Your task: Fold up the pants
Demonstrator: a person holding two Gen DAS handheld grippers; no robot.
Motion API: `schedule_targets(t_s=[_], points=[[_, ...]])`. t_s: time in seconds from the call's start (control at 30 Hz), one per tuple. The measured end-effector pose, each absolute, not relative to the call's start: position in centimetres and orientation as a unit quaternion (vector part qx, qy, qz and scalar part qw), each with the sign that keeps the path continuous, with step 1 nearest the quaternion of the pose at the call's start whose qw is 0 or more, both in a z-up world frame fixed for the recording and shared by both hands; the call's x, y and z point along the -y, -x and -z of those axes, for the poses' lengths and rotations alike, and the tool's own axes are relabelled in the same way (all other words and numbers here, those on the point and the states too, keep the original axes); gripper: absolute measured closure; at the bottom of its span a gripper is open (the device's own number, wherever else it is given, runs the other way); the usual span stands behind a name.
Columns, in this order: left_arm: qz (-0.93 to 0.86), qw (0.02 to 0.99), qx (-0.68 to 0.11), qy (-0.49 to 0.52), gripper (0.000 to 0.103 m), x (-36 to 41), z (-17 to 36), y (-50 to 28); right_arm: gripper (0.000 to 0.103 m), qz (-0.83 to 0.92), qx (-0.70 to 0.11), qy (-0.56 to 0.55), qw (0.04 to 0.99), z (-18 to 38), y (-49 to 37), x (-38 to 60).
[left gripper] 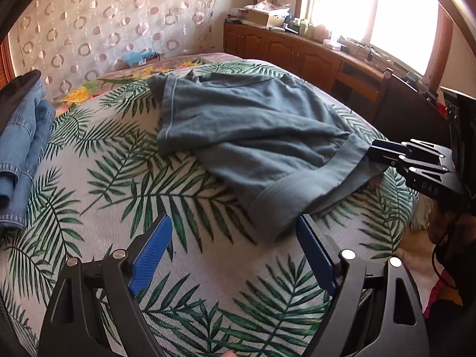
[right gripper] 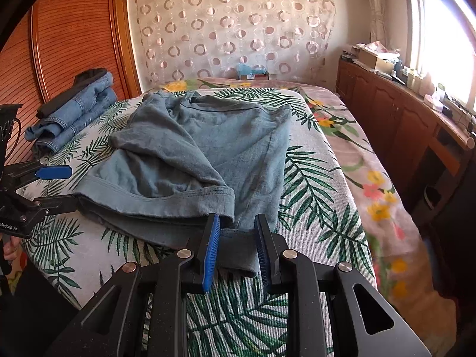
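Note:
Grey-blue pants point(left gripper: 247, 128) lie crumpled on the leaf-print bed cover point(left gripper: 125, 208), waistband toward me; they also show in the right wrist view point(right gripper: 190, 148). My left gripper point(left gripper: 235, 226) is open, its fingers on either side of the waistband's near corner, touching nothing. It shows at the left of the right wrist view point(right gripper: 70, 186), open by the waistband. My right gripper point(right gripper: 236, 223) is open, with a piece of the waistband's edge lying between its fingers. It also shows at the right of the left wrist view point(left gripper: 373, 151).
Folded blue jeans point(right gripper: 74, 110) are stacked at the bed's far left, also in the left wrist view point(left gripper: 20, 148). A wooden cabinet point(right gripper: 395, 113) with clutter runs along the right under a bright window. A wooden headboard point(right gripper: 68, 29) stands behind the jeans.

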State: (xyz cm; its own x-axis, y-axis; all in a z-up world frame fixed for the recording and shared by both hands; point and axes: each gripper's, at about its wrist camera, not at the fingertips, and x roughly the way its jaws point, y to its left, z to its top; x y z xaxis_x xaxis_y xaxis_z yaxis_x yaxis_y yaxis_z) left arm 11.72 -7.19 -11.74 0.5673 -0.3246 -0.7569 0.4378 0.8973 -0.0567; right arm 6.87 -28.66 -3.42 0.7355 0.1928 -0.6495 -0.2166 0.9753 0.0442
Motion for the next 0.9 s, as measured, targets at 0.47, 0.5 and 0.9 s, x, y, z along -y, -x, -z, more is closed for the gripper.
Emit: schedule_targets(t_s=[0.47,0.5,0.9], points=[[0.208,0.88,-0.421,-0.069,0.017,6.9,12.4,-12.0,0.078,-0.112,-0.336,0.067,0.933,2.8,-7.0,26.7],[0.208,0.88,-0.422,-0.069,0.017,6.9,12.5,-12.0,0.078,-0.111,-0.334,0.07,0.934,2.7,-6.9,26.6],[0.213,0.878,-0.422,-0.069,0.017,7.1,12.5,-12.0,0.077,-0.094,-0.32,0.136,0.933,2.9,-6.2,25.0]])
